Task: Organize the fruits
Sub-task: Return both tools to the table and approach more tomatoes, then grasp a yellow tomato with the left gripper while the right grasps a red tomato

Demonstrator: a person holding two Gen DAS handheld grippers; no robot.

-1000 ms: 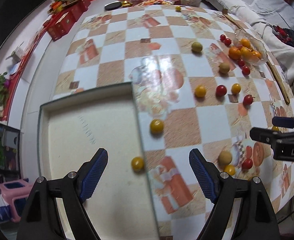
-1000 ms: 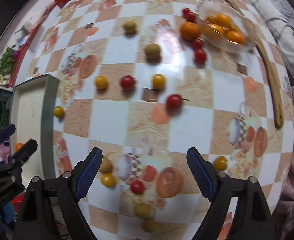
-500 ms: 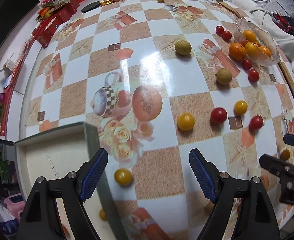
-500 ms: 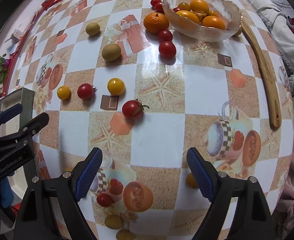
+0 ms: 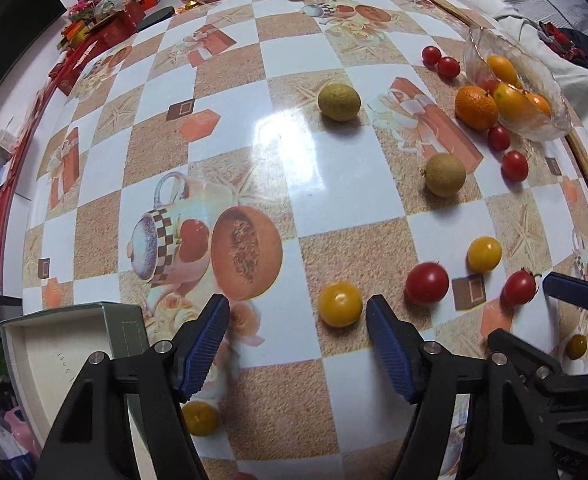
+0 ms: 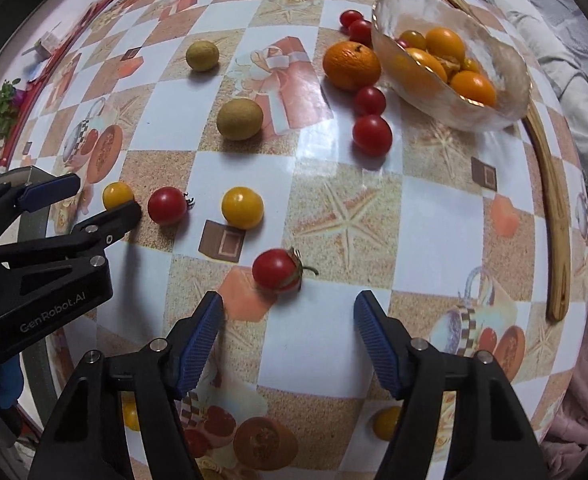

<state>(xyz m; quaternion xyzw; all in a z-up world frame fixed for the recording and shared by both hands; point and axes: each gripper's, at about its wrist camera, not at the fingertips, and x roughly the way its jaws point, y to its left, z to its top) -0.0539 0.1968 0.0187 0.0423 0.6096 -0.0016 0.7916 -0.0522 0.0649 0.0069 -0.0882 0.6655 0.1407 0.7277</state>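
Fruits lie scattered on a checkered tablecloth. My left gripper (image 5: 297,340) is open, just short of a yellow cherry tomato (image 5: 340,304) that sits near its right finger. My right gripper (image 6: 288,340) is open, just behind a red cherry tomato with a stem (image 6: 277,271). The left gripper also shows in the right wrist view (image 6: 90,204), around the yellow tomato (image 6: 117,195). A glass bowl (image 6: 506,92) holds several orange and yellow fruits. An orange (image 6: 351,65) sits beside the bowl. A grey box (image 5: 54,344) stands at the lower left.
Two brown-green round fruits (image 5: 339,102) (image 5: 445,174), several red and yellow tomatoes (image 5: 427,282) (image 5: 484,254), and a wooden stick (image 6: 556,200) lie on the table. Another yellow tomato (image 5: 200,418) lies under my left gripper. Red boxes and packets crowd the far edge.
Both grippers have moved forward over the table and lower. The left one has left the box and come up to the yellow tomato; the right one has closed in on the stemmed red tomato.
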